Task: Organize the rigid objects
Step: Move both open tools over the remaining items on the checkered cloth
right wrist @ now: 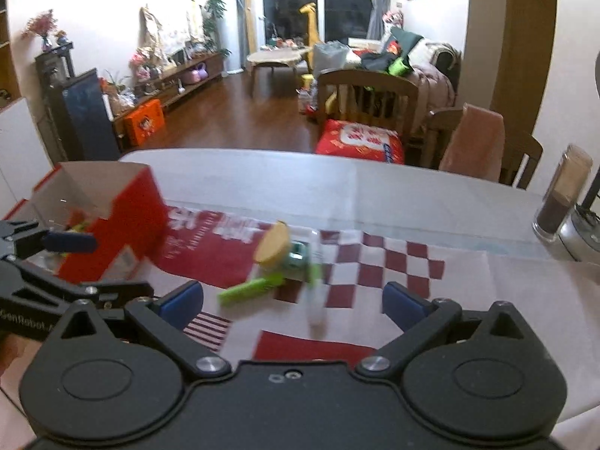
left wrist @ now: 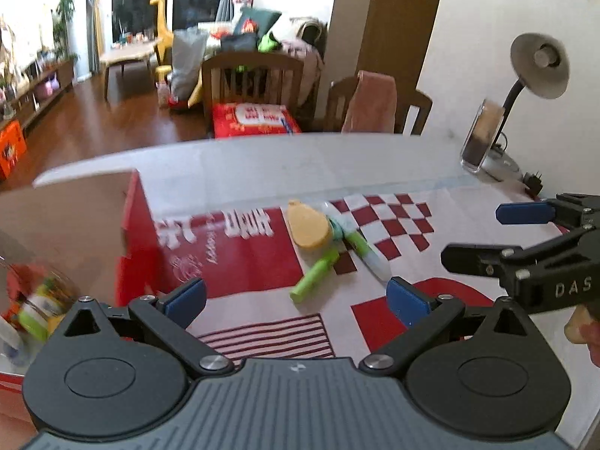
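A small heap lies on the red-and-white patterned cloth (left wrist: 262, 262): a yellow oval piece (left wrist: 309, 227), a green tube (left wrist: 315, 275), a green-and-white pen (left wrist: 365, 253) and a teal bit (left wrist: 337, 229). My left gripper (left wrist: 296, 302) hangs open just short of the green tube, nothing between its pads. An open red cardboard box (left wrist: 138, 240) stands at the left with several items inside. In the right wrist view the same yellow piece (right wrist: 273, 249), green tube (right wrist: 249, 288) and clear-tipped pen (right wrist: 315, 292) lie ahead of my right gripper (right wrist: 292, 303), which is open and empty. The box (right wrist: 112, 232) is at its left.
The right gripper (left wrist: 483, 236) shows at the left view's right edge, the left gripper (right wrist: 93, 266) beside the box in the right view. A clear jar with dark contents (left wrist: 480, 138) and a desk lamp (left wrist: 540, 65) stand far right. Wooden chairs (right wrist: 367, 93) line the table's far edge.
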Tool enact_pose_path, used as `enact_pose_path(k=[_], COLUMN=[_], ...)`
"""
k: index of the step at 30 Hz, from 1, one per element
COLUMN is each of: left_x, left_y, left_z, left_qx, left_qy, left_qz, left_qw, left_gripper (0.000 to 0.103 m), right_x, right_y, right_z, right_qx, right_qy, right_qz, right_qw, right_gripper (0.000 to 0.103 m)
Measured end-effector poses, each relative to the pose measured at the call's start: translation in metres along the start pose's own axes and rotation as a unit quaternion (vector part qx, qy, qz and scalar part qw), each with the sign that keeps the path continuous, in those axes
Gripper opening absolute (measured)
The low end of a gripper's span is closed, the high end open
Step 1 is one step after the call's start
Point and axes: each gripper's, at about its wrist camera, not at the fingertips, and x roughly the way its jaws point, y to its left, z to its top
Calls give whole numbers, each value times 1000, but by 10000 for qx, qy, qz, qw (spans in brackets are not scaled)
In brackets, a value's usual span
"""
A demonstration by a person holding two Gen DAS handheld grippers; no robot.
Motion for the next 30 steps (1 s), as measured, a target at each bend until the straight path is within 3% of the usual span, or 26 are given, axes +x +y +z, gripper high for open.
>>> enact_pose_path(k=[5,7,12,24,30], left_x=[33,42,67,122,137], left_y=[-8,-11,-18,-21,-23], left_z=[-6,-9,-9,-9,-9], left_qx=[18,16,73,363,563], left_qy=[110,167,217,597,686], left_qz=[73,72,177,220,244], left_qw=[9999,9998,9996,9973,9958], left_gripper=[103,103,103,101,67], right_x=[28,41,69,129,144], right_y=[-20,-24,-33,-37,-35], right_z=[1,0,-5,1,1], right_qx=[124,158,403,471,355], right_qy=[243,391,682,1120,1261], right_qz=[14,56,261,283,274], right_qw=[9996,9991,9965,9922,9910], right_gripper=[92,83,77,52,44])
